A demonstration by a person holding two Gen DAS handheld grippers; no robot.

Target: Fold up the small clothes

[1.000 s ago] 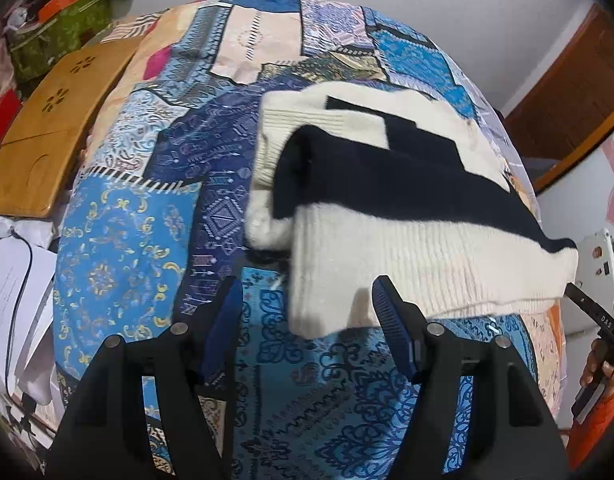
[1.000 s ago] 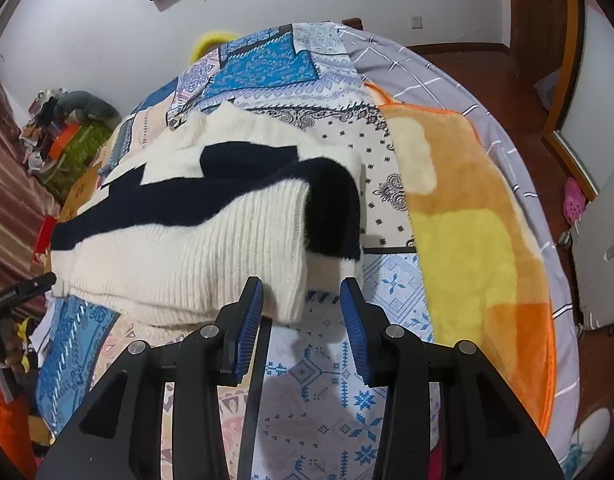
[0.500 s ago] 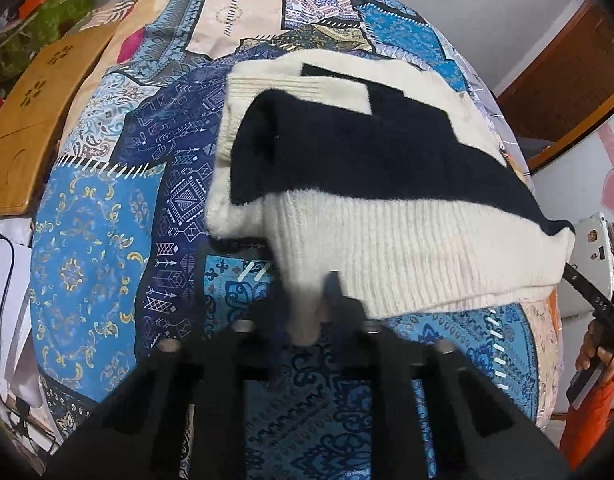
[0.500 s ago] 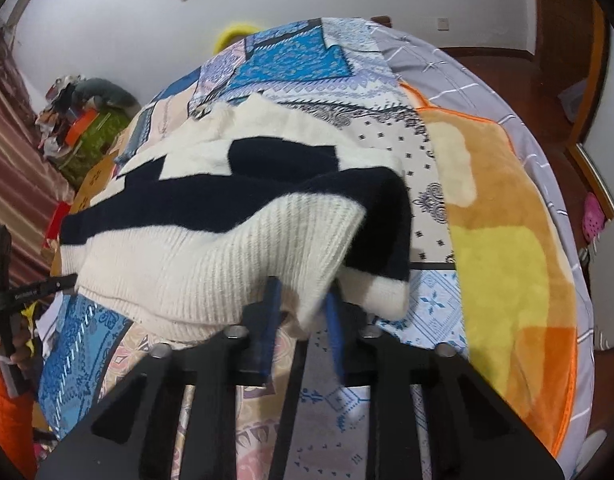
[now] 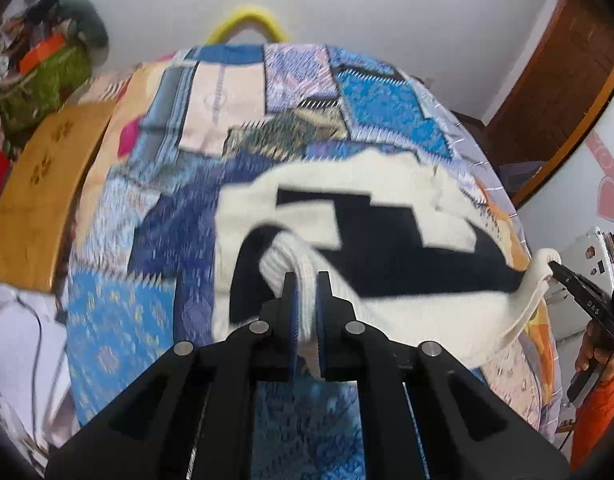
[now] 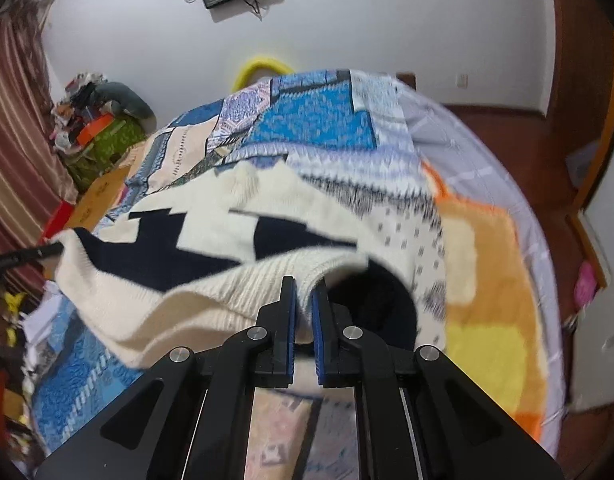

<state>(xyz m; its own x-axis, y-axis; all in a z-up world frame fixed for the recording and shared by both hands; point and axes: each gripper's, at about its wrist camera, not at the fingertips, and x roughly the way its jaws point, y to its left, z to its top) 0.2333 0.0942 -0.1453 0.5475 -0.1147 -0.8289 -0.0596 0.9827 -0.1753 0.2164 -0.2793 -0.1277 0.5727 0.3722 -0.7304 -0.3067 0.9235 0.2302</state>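
Note:
A cream and navy knit sweater (image 5: 387, 240) lies folded on a patchwork bedspread (image 5: 155, 240). My left gripper (image 5: 307, 280) is shut on the ribbed cream hem at the sweater's near left corner and holds it off the bed. In the right wrist view the same sweater (image 6: 211, 232) spreads to the left, and my right gripper (image 6: 304, 284) is shut on the ribbed hem at the near right corner. The lifted hem sags between the two grips. At the right edge of the left wrist view, the right gripper (image 5: 555, 270) pinches its corner.
An orange and yellow fleece blanket (image 6: 487, 280) covers the bed's right side. A wooden board (image 5: 39, 200) leans at the bed's left, with clutter and a green bag (image 5: 39, 84) behind it. A yellow hoop (image 5: 247, 24) stands beyond the bed. A person's orange sleeve (image 5: 599, 408) shows at right.
Both grippers went from open around the sweater's near hem to shut on it. They then rose with the two corners, so the hem now hangs off the bed.

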